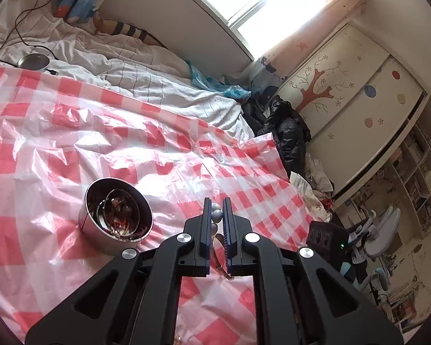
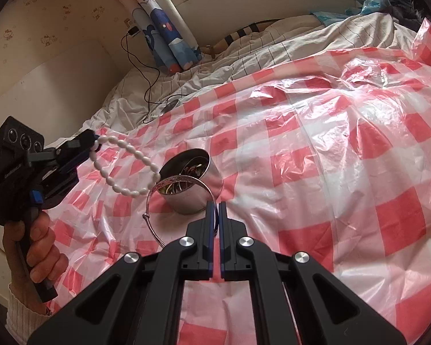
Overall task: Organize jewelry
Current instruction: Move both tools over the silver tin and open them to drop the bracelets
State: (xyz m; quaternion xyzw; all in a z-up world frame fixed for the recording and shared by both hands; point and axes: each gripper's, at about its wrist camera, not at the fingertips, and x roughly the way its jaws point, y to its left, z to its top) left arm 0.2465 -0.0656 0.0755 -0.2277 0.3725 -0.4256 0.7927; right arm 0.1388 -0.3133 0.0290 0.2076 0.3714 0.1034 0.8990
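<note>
Two tongs hang over the bed's checked sheet (image 2: 316, 149), each clamped on jewelry. Left tongs (image 2: 93, 141), gripped by a hand (image 2: 38, 247), pinch a white bead bracelet (image 2: 123, 166) whose loop dangles clear of the sheet; from their own camera the beads (image 1: 216, 214) show between the nearly closed pads. Right tongs (image 2: 216, 205) pinch a thin silver bangle (image 2: 158, 212), held up just in front of the steel tin (image 2: 192, 184). That tin, standing open on the sheet, has more jewelry inside.
</note>
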